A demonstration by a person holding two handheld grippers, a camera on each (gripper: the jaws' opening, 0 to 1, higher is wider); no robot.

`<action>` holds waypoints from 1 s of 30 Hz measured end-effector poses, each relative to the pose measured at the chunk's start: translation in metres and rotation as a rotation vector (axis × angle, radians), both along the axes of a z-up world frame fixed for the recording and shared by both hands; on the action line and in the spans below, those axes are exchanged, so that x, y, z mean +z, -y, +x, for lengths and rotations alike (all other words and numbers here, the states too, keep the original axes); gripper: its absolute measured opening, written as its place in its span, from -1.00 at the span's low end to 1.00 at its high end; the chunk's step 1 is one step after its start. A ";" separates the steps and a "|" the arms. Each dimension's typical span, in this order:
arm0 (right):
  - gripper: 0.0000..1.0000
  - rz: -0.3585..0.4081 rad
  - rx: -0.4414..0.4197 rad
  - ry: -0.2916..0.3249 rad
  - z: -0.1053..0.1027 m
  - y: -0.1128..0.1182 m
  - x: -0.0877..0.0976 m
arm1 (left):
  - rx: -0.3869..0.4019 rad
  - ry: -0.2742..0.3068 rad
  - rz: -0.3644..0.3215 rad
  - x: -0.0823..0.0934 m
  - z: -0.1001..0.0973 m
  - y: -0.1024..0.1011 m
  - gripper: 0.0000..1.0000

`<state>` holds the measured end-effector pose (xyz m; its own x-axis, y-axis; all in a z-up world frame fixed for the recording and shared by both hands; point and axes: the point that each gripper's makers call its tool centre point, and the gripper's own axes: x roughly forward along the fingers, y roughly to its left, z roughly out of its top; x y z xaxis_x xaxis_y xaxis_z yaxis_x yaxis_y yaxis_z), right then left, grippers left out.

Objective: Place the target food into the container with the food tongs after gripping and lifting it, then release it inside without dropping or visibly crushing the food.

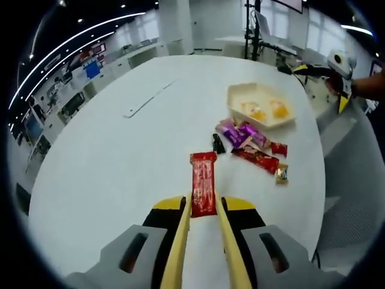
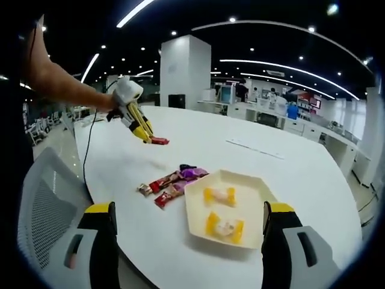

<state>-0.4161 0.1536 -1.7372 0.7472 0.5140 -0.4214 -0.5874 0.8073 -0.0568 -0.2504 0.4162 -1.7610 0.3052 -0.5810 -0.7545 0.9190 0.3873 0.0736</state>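
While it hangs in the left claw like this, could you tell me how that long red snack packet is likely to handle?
The red packet looks flat and thin, so probably light. It is held near one end in the left claw and juts out fairly straight, so it seems stiffer than a loose wrapper. Its wrapper looks glossy, so it may slide if the grip loosens above the table.

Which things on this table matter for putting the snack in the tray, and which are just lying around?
In the job:
- red snack packet held in the left gripper
- cream hexagonal tray, already holding two yellow-wrapped sweets
- right gripper, open near the tray

Lying about:
- pile of wrapped snacks beside the tray
- white table
- grey mesh chair
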 end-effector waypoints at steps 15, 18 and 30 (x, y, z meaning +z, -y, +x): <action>0.99 0.052 -0.003 0.050 -0.005 0.001 0.004 | -0.025 0.012 -0.001 0.015 0.000 -0.002 -0.60; 0.99 0.052 -0.005 0.048 -0.005 0.001 0.004 | -0.029 0.014 0.002 0.016 -0.001 -0.001 -0.60; 0.99 0.061 -0.003 0.045 -0.005 0.000 0.003 | -0.049 0.015 -0.001 0.019 -0.005 0.013 -0.60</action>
<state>-0.4211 0.1536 -1.7345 0.7662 0.5353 -0.3554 -0.5828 0.8119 -0.0335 -0.2553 0.4030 -1.7420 0.2873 -0.5964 -0.7495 0.9358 0.3415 0.0870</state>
